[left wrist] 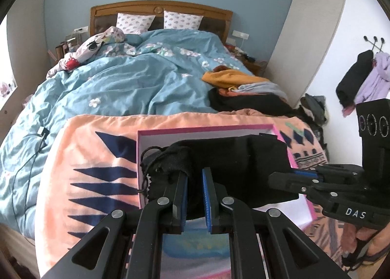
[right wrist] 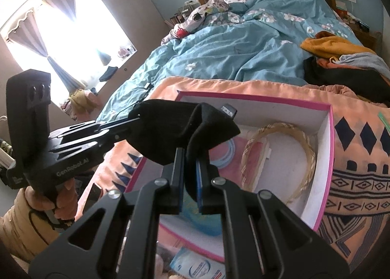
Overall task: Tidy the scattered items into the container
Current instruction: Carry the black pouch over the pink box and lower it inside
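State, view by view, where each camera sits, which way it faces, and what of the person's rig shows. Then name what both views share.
Left wrist: on the left gripper, facing the headboard; the right gripper enters from the right.
Right wrist: on the right gripper, facing the headboard and window; the left gripper and hand show left.
Shared: black cloth pouch pinched by both, pink box, blue duvet.
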`<state>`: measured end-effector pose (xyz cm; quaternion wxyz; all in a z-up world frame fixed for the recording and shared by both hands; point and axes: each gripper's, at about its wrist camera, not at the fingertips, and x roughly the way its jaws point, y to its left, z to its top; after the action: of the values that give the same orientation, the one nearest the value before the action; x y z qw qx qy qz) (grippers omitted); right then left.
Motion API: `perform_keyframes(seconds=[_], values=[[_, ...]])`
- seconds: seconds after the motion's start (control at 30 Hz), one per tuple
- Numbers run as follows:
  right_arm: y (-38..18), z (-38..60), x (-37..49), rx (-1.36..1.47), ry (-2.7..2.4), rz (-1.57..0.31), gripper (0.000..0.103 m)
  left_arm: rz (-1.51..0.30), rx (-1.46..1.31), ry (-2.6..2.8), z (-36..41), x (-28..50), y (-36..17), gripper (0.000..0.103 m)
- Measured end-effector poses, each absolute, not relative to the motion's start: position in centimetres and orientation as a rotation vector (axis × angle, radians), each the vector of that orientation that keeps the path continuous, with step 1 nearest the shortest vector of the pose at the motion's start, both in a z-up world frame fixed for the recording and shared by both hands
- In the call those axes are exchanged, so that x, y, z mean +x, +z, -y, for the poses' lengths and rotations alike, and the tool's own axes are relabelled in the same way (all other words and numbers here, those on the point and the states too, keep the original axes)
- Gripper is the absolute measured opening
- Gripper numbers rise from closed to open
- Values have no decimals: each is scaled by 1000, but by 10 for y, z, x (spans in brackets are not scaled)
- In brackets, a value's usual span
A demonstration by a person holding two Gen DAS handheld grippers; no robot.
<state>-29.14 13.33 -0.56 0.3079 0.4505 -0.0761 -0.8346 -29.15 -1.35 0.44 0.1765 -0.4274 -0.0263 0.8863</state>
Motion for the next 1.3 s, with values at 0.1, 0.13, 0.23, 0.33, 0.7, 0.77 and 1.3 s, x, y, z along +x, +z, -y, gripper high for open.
perform_keyframes(seconds=[0.1, 0.13, 0.23, 0.33, 0.7, 0.77, 1.3], values=[[-16, -133, -306, 1223, -2200, 228, 9, 83, -1234, 2516, 15, -303, -2, 10], [-19, -133, -311, 1233, -2198, 236, 9, 83, -1243, 2519, 15, -307, -5, 10], [-28, -132, -325, 1265, -2188, 261, 9, 80, -1273, 2520, 15, -316, -13, 10], [-38, -129, -337, 1301, -2180, 271, 9, 69, -1313, 2516, 14, -327, -24, 10], [-75, -119, -365, 1403, -2173, 244, 9, 32, -1446, 2512, 9, -353, -63, 10], [-80, -119, -368, 1417, -2168, 241, 9, 24, -1473, 2515, 9, -355, -69, 10], [-107, -109, -379, 1501, -2141, 207, 9, 20, -1530, 2524, 13, -366, -83, 10]])
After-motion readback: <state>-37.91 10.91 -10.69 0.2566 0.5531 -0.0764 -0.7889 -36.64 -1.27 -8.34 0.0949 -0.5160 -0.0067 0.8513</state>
